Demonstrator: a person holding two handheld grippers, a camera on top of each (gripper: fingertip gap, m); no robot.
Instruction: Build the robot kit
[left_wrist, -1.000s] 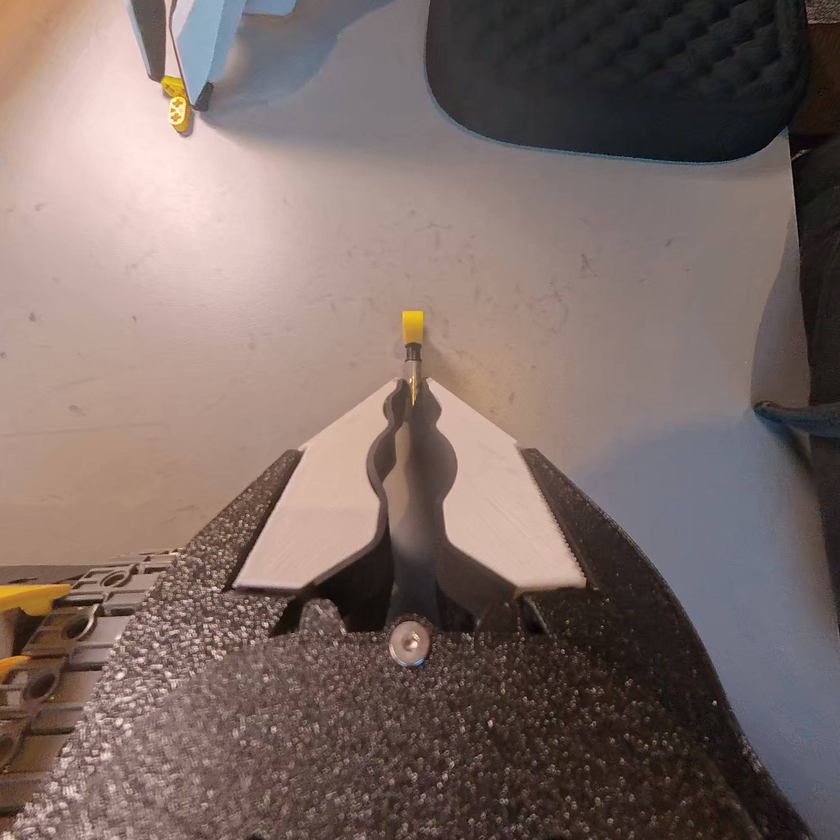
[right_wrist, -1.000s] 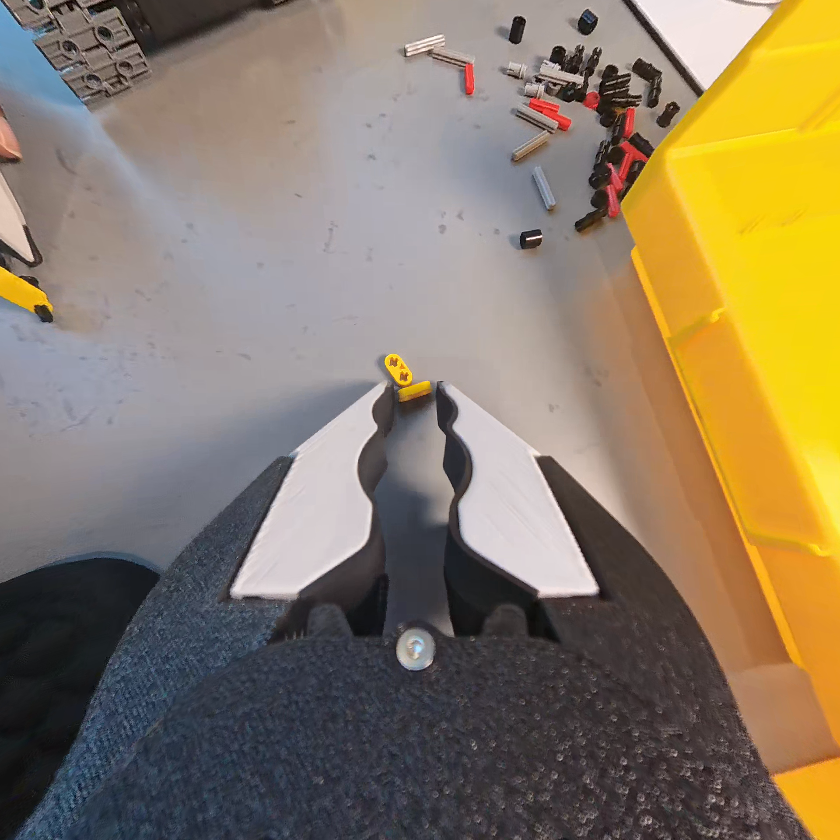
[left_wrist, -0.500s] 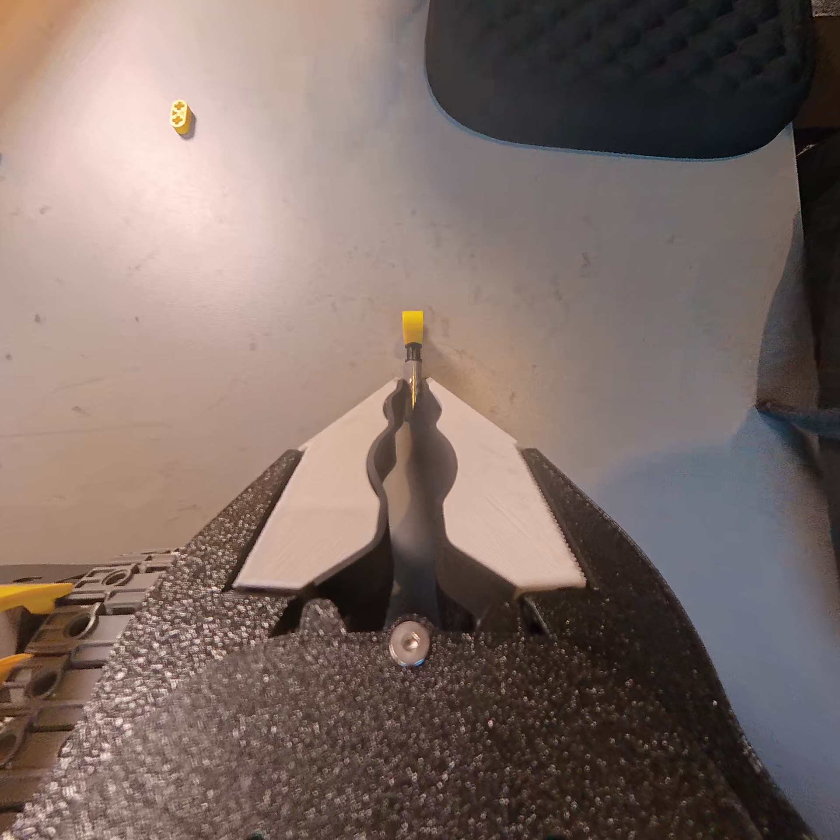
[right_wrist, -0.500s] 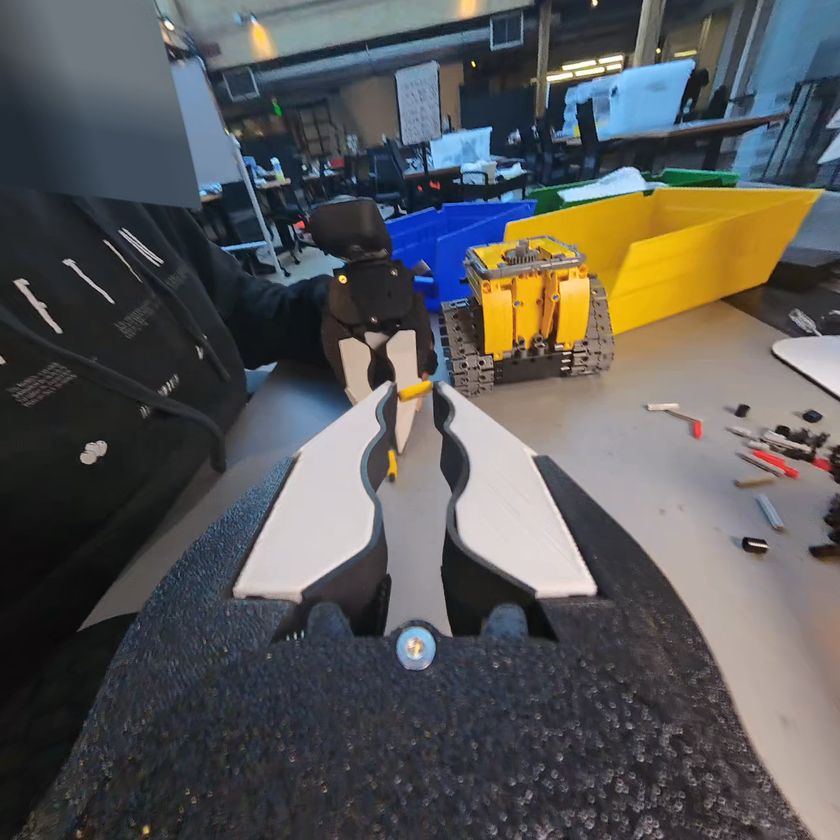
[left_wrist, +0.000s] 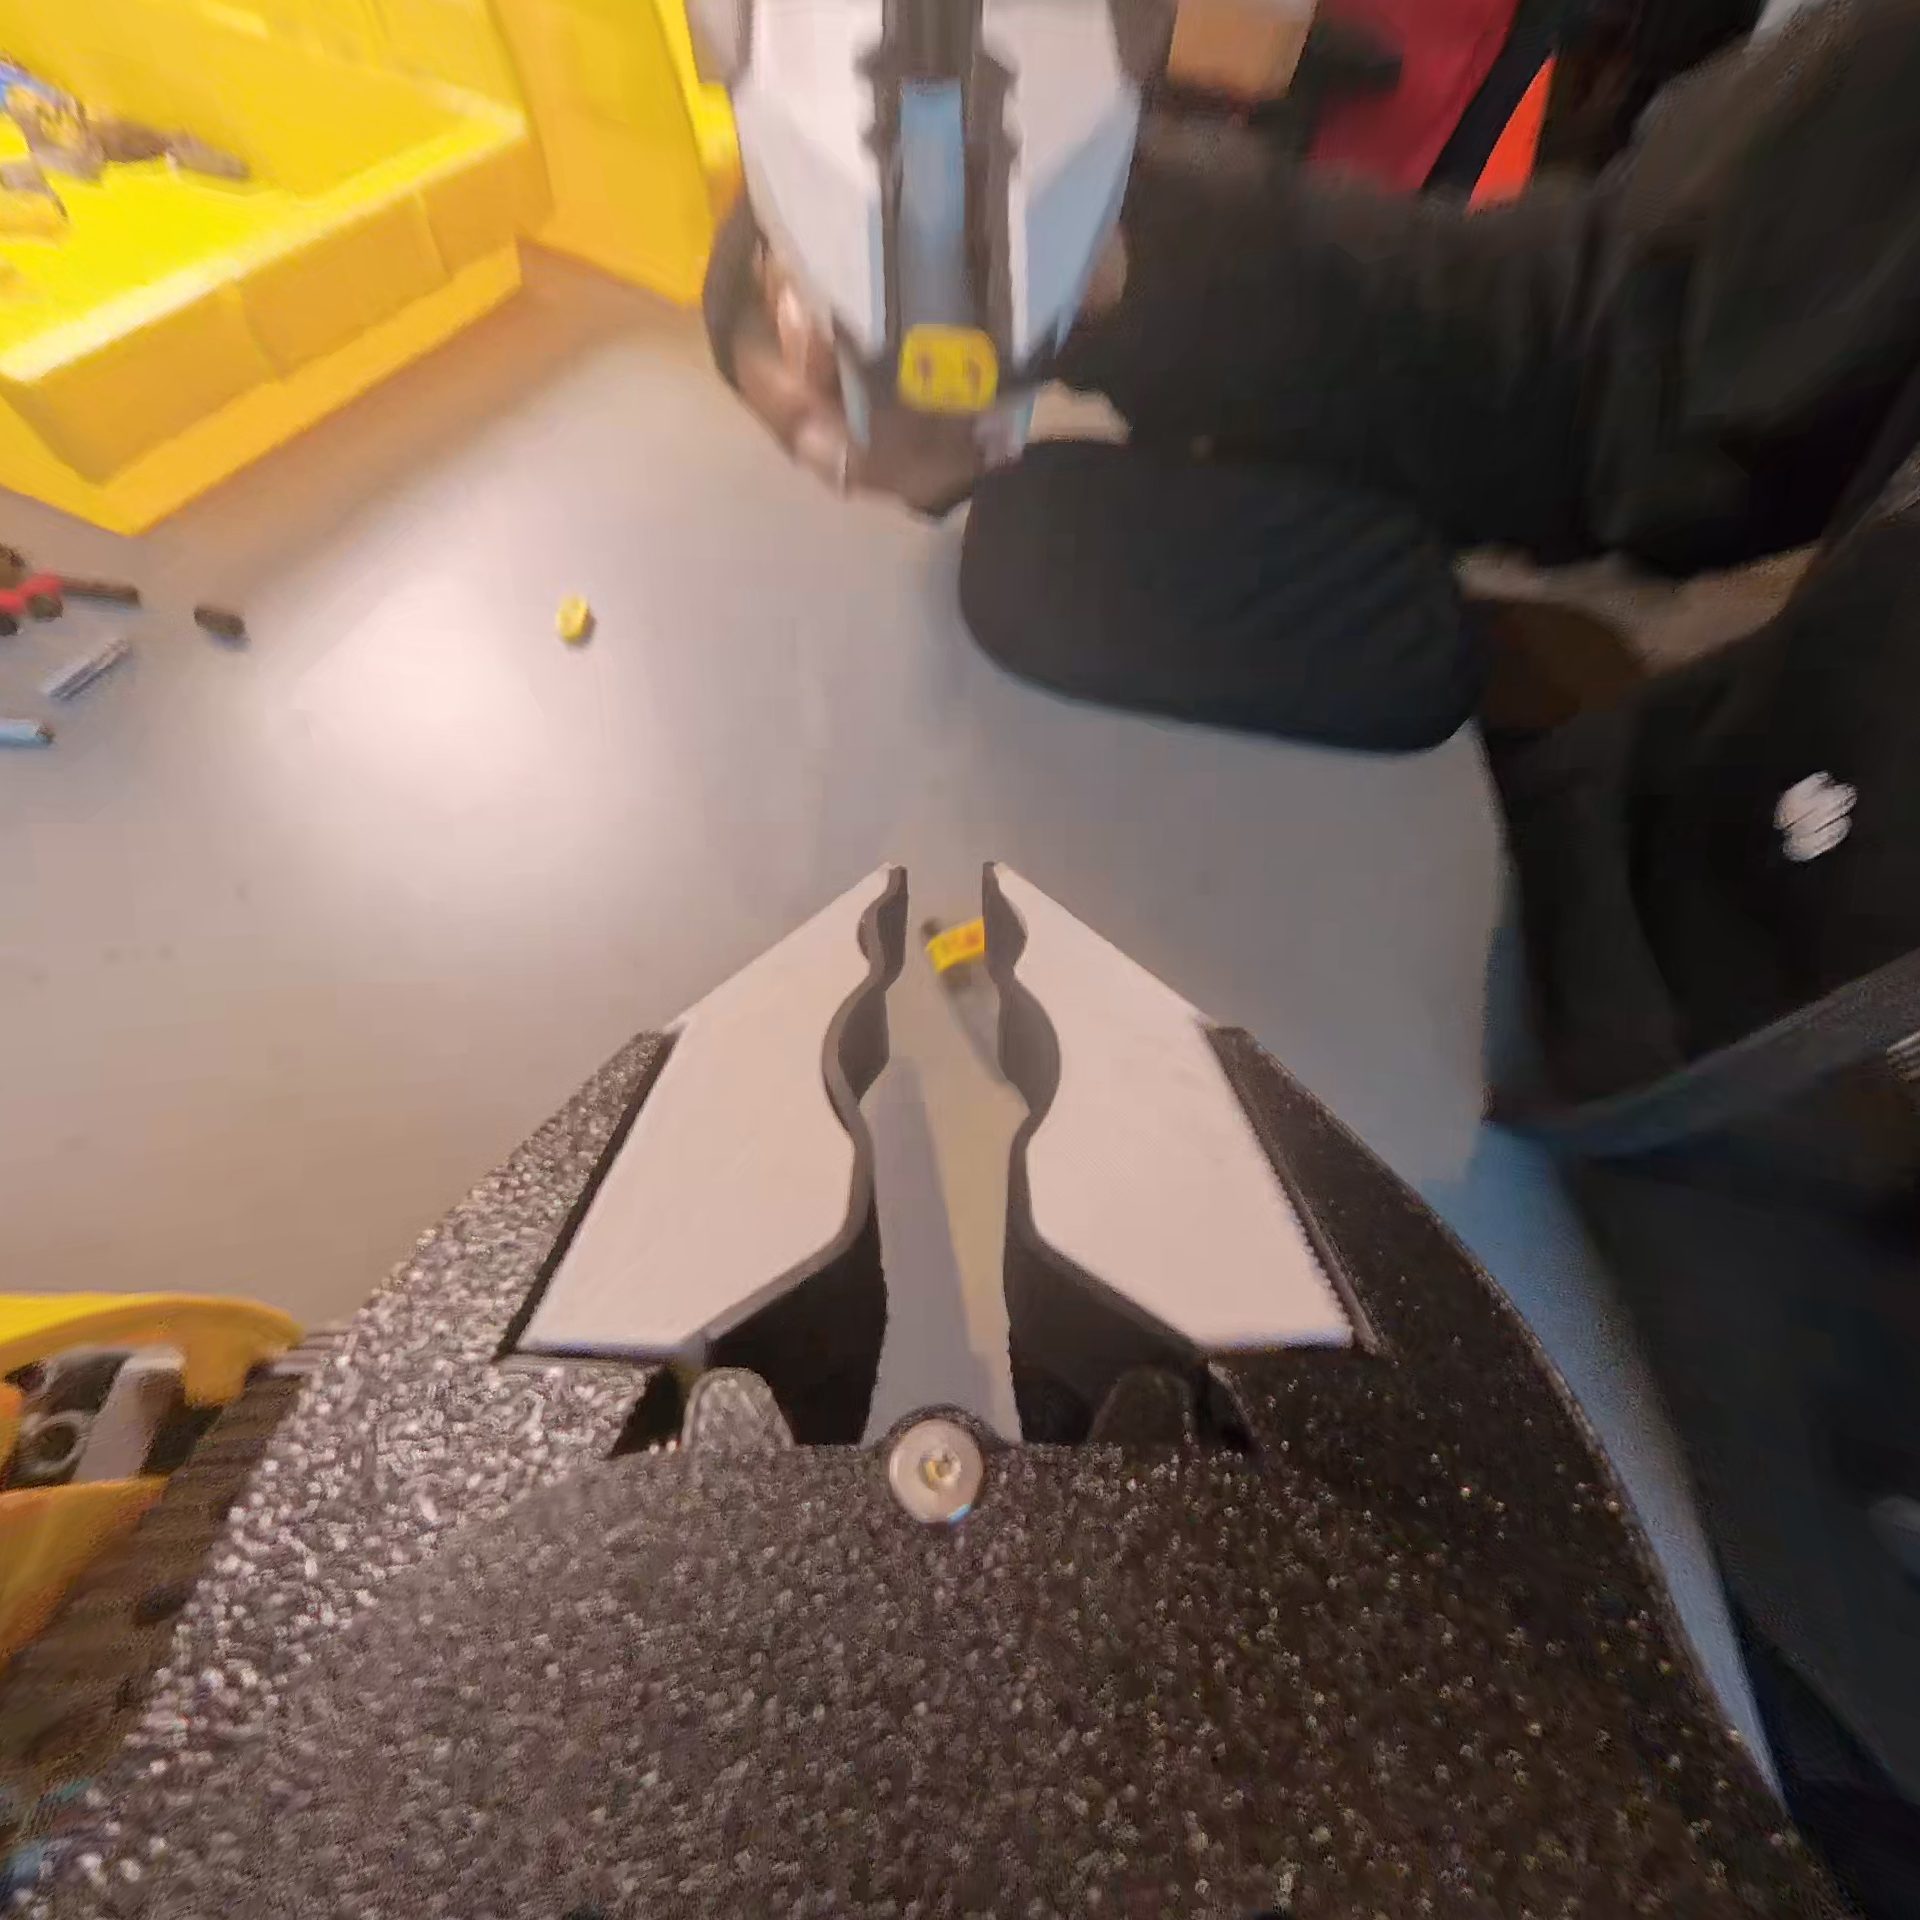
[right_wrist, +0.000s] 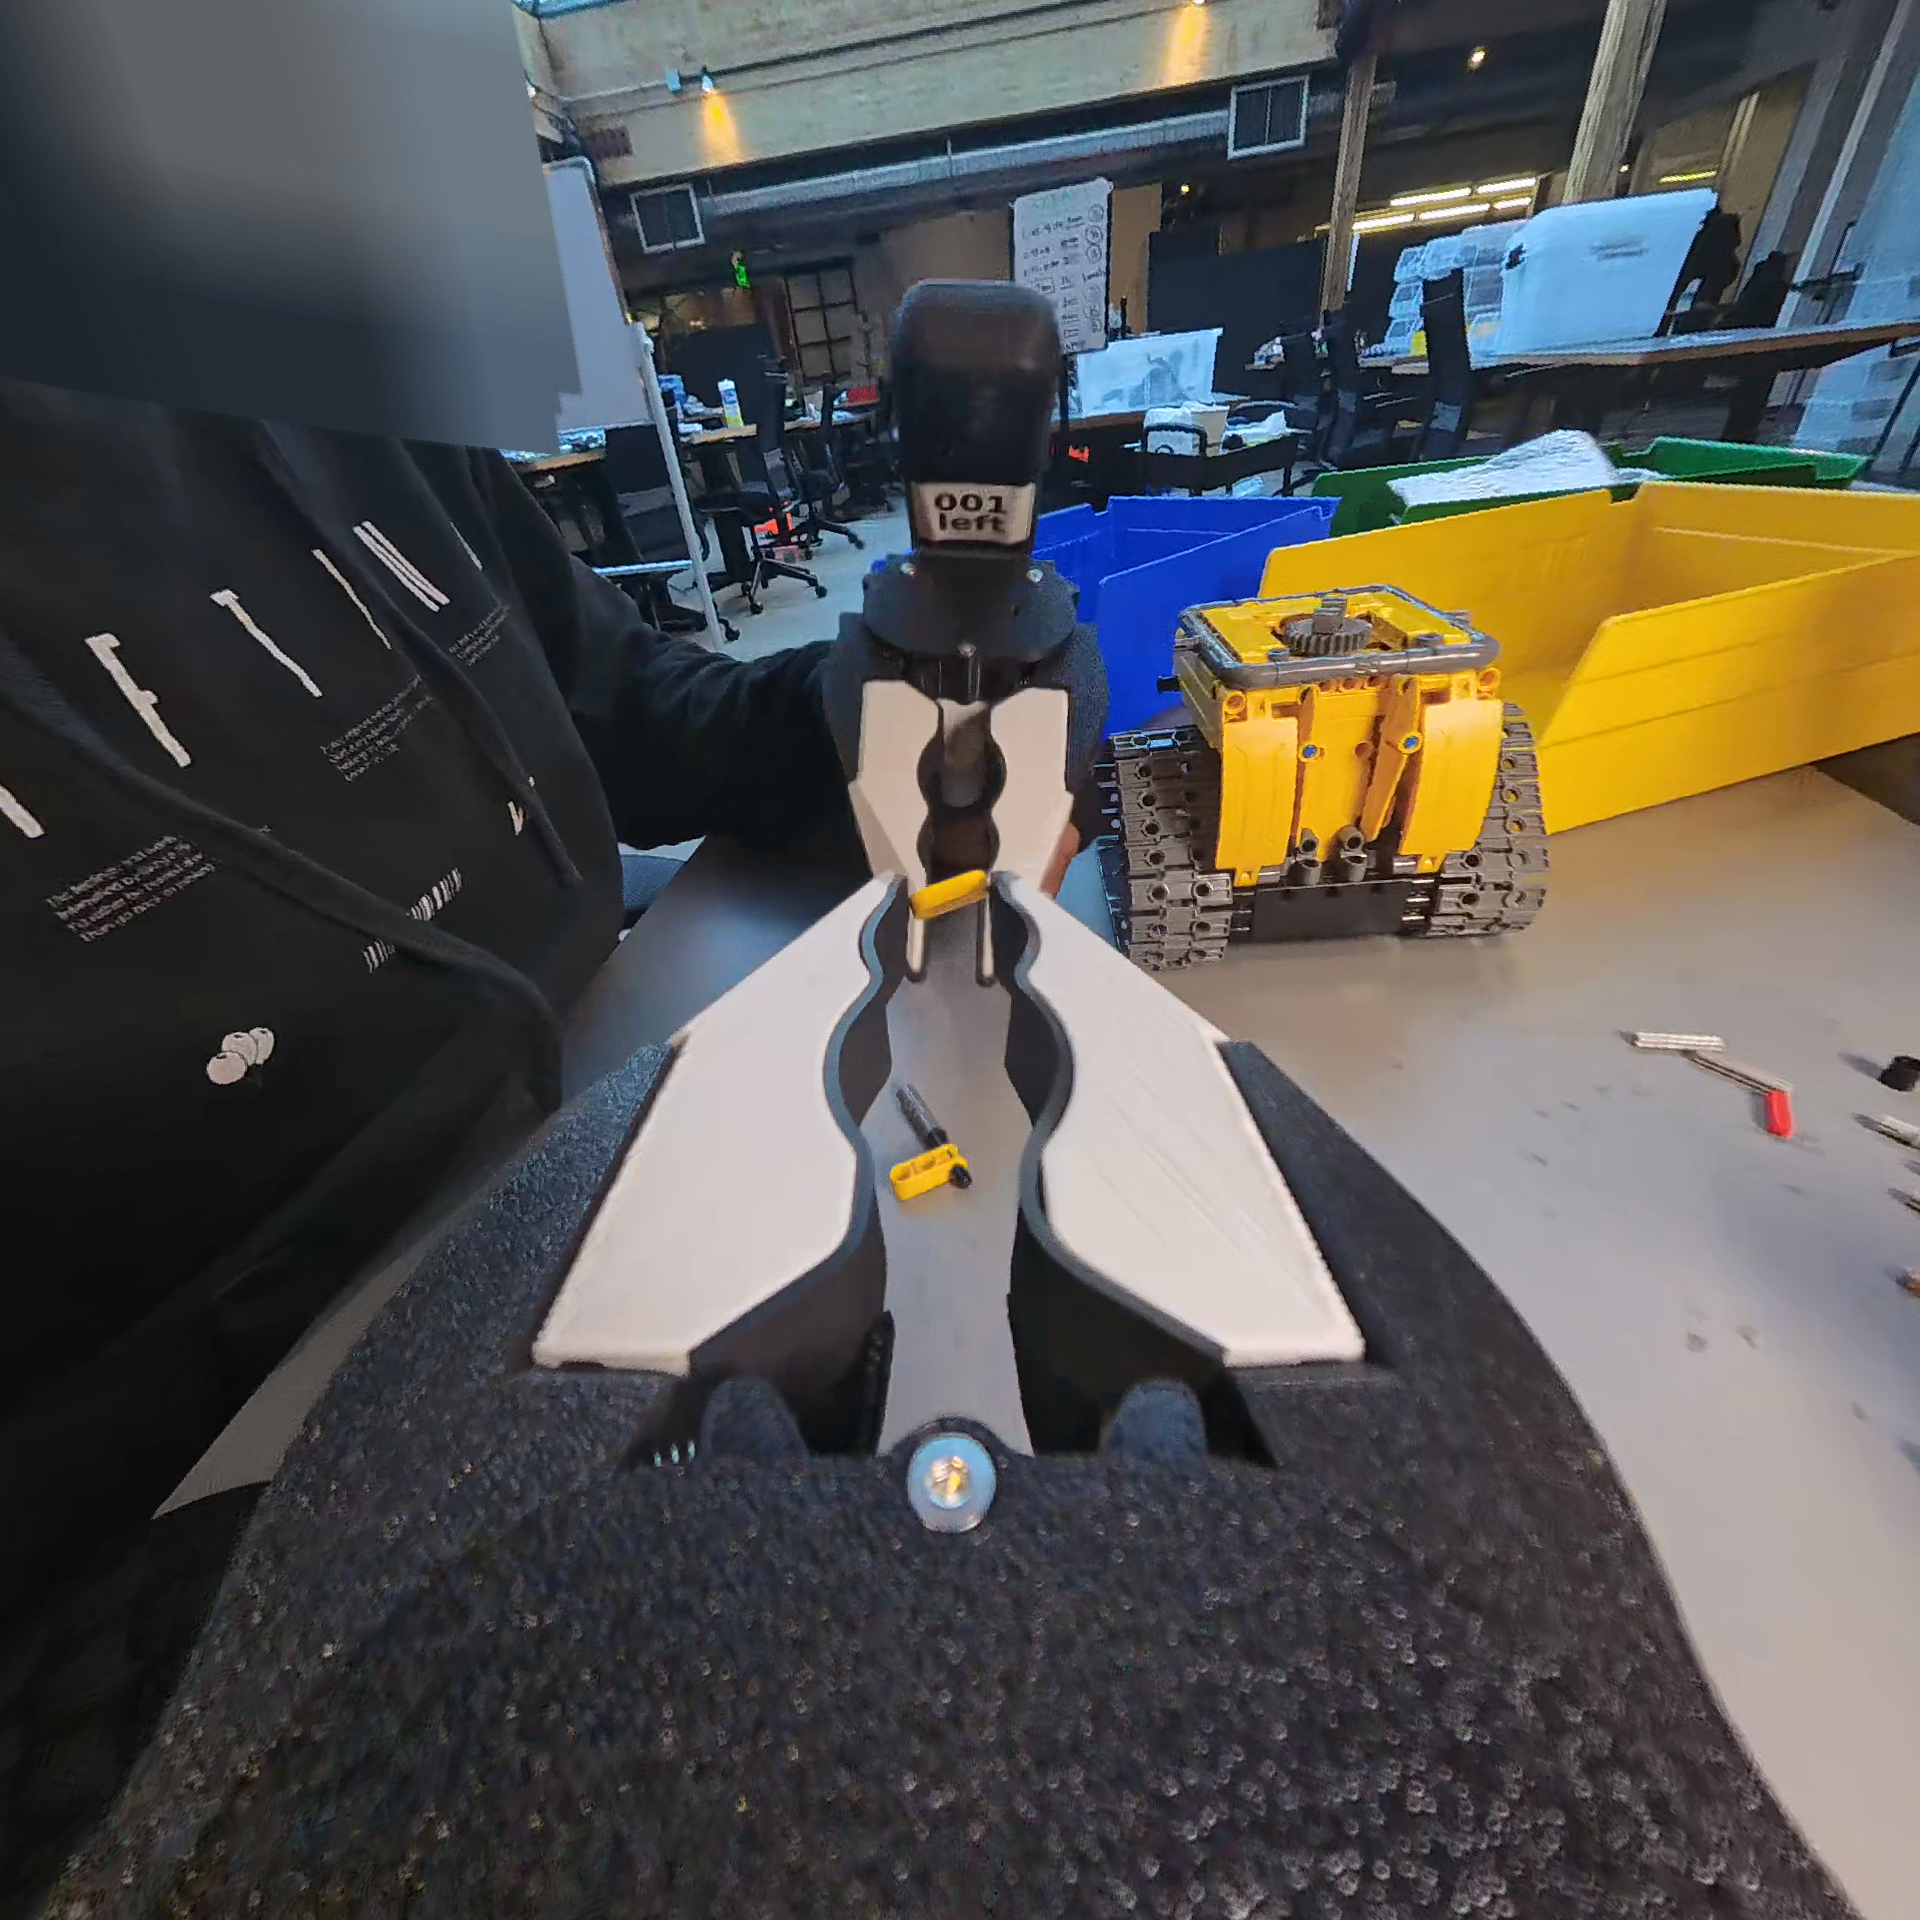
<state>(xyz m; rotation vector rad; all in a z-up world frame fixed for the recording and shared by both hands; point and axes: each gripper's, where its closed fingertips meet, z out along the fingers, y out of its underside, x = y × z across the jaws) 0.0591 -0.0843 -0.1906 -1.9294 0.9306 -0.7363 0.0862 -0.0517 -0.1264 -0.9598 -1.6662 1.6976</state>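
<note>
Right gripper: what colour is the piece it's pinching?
Yellow piece, clearest in the right wrist view, between the right gripper's tips.

Grey table (right_wrist: 1507, 1195) with tracked model (right_wrist: 1330, 769), yellow bin (right_wrist: 1662, 613)

We see 2 wrist views facing each other. Left view looks steeply down at table (left_wrist: 436, 935), close. Right view looks level across table (right_wrist: 1558, 1195), low. Both share yellow piece (left_wrist: 957, 945) (right_wrist: 928, 1171) lying between them.

You're in a big open workshop: long worktables (right_wrist: 1714, 348), office chairs (right_wrist: 774, 499), exposed ceiling ducts (right_wrist: 935, 171), parts bins (right_wrist: 1621, 613).
</note>
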